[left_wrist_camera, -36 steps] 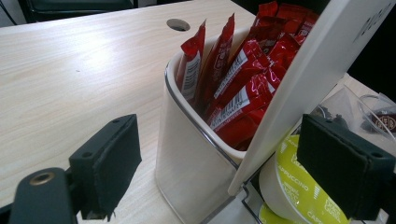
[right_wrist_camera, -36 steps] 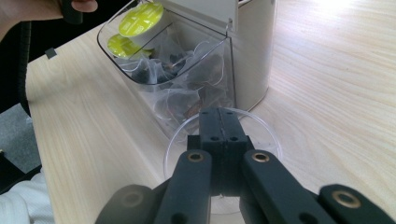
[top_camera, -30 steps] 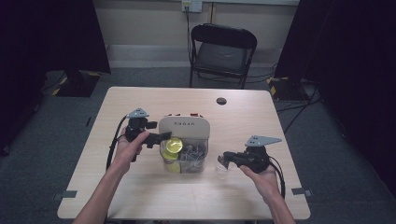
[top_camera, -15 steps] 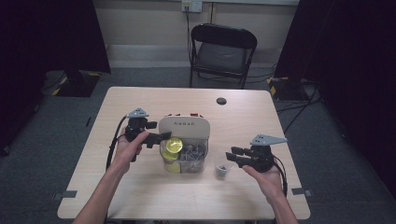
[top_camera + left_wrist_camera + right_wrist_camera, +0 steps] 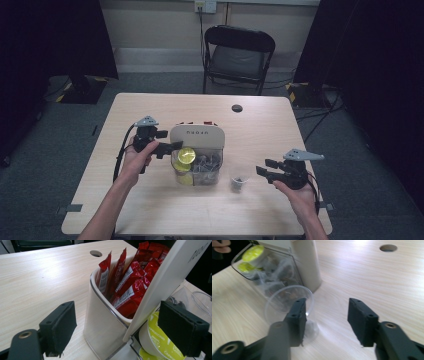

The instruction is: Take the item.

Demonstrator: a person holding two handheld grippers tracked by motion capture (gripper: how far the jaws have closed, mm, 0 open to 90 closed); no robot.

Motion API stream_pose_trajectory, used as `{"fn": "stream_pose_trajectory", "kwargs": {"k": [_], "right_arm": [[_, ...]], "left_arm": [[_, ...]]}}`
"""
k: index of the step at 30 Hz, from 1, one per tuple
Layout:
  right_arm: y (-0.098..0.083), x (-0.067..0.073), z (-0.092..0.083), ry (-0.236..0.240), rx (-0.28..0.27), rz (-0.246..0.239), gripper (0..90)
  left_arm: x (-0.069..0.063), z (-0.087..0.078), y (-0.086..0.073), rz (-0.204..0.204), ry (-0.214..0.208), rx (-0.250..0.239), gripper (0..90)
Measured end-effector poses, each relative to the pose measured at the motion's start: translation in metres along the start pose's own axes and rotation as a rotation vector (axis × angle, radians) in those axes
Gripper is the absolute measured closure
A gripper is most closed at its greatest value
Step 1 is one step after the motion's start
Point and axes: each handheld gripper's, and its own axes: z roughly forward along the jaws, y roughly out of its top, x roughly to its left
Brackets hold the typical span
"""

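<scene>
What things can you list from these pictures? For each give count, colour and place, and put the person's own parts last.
Table: one, pale wood, centre.
Organiser box: one, cream with clear front bin, mid-table.
Red sachets: several, in the box's rear compartment.
Yellow-lidded capsules: at least two, in the clear bin.
Clear cup: one, on the table right of the box.
Chair: one, black, behind the table.
Left gripper: black, open at the box.
Right gripper: black, open, beside the cup.

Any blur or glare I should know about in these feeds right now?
Right gripper view: clear cup and organizer smeared by motion blur, window glare on the table. Left gripper view: sharp sachets, mild sheen. High view: dim surroundings, evenly lit table.
</scene>
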Motion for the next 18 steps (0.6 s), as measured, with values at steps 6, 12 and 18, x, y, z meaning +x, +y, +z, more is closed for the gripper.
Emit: {"fn": "stream_pose_trajectory", "kwargs": {"k": [6, 12, 18], "right_arm": [[-0.020, -0.012, 0.000, -0.066, 0.042, 0.029, 34.7], [-0.037, -0.023, 0.004, -0.138, 0.090, 0.048, 26.5], [-0.048, -0.034, 0.009, -0.197, 0.125, 0.077, 20.6]], "left_arm": [[0.000, -0.002, 0.000, -0.007, -0.001, -0.012, 15.4], [0.002, -0.006, 0.000, -0.010, 0.007, -0.022, 15.5], [0.005, -0.009, -0.001, -0.016, 0.010, -0.019, 15.5]]}}
